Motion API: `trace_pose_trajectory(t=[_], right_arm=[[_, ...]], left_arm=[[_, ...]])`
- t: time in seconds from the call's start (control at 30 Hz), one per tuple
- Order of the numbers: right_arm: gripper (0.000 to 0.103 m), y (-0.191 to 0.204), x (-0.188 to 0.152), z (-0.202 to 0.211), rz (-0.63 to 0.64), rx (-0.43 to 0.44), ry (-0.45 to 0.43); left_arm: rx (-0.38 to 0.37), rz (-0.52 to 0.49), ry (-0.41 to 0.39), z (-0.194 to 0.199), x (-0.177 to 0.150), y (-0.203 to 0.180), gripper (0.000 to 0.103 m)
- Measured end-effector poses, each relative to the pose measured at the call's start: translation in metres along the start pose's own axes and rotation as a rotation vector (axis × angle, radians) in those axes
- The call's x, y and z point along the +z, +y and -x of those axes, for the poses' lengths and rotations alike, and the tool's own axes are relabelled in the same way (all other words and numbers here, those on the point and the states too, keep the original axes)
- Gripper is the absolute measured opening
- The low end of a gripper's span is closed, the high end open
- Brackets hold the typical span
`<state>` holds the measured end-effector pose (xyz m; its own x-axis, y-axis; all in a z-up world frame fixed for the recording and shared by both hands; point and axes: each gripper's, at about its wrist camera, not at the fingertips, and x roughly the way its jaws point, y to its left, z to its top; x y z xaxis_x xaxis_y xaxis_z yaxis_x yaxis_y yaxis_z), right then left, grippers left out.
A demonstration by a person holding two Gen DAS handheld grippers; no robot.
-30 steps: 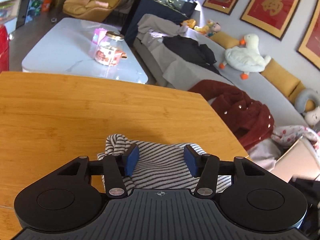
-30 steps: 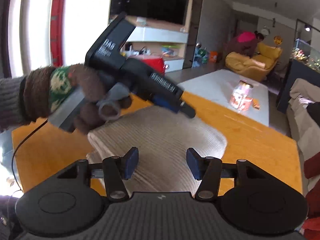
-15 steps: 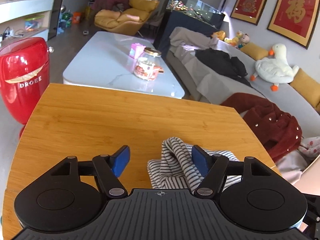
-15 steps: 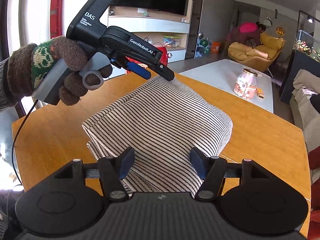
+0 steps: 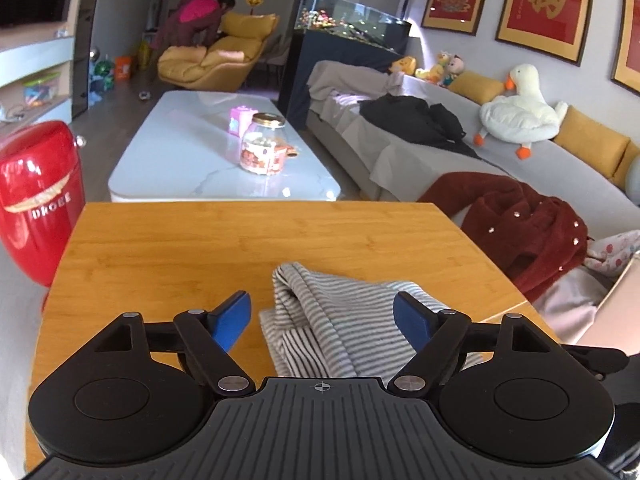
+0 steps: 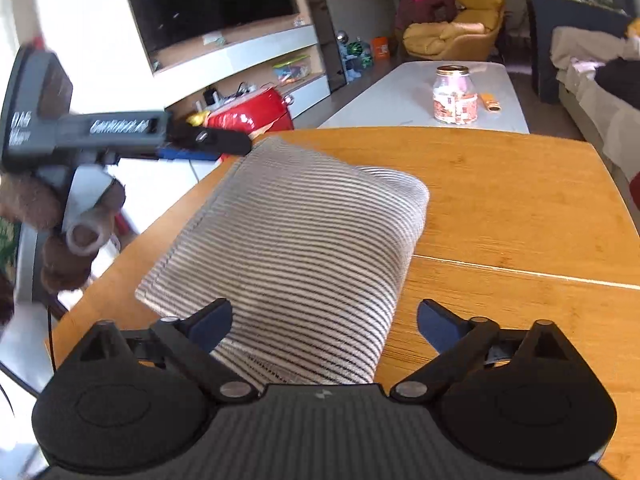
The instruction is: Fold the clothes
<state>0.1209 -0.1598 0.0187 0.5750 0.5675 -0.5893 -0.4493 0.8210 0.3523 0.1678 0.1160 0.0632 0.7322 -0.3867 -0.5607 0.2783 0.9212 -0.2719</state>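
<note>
Reading "DROEE" on the red appliance (image 5: 38,200) at nine o'clock, we have both claws spread wide and empty: left claw (image 5: 322,316), right claw (image 6: 325,322). The striped garment (image 6: 296,256) lies folded in a thick, ridged rectangle on the wooden worktop (image 6: 512,200), between our right claw's pads.

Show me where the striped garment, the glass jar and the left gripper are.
striped garment (image 6: 296,248): right wrist view, middle of folded top.
glass jar (image 5: 263,150): left wrist view, label.
left gripper (image 5: 322,316): left wrist view, between its fingertips.
</note>
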Motion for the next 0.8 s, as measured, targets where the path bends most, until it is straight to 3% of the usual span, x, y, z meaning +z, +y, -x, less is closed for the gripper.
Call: trace_pose_trajectory(t=[0.1,0.2,0.37,0.43,0.53,0.6,0.8], right_arm=[[0.103,-0.033,0.006,0.004,-0.220,0.111,0.005],[0.103,-0.051,0.005,0.001,-0.322,0.145,0.004],[0.102,-0.046,0.003,-0.018,-0.228,0.139,0.056],[0.091,-0.039,0.004,-0.030,-0.183,0.173,0.097],[0.086,-0.019,0.011,-0.046,-0.063,0.159,0.139],[0.086,-0.008,0.024,-0.060,0.003,0.143,0.150],[0.072,0.012,0.086,-0.124,0.113,0.175,0.148]], left_arm=[[-0.068,0.020,0.065,-0.002,-0.022,-0.002,0.094],[-0.082,0.011,0.128,-0.013,-0.045,-0.005,0.091],[-0.105,0.046,0.160,-0.019,-0.073,-0.002,0.088],[-0.122,0.070,0.142,-0.014,-0.079,0.003,0.084],[-0.139,0.108,0.127,-0.012,-0.081,0.010,0.080],[-0.123,0.123,0.123,-0.013,-0.077,0.017,0.069],[-0.034,0.167,0.095,-0.025,-0.047,0.060,0.069]])
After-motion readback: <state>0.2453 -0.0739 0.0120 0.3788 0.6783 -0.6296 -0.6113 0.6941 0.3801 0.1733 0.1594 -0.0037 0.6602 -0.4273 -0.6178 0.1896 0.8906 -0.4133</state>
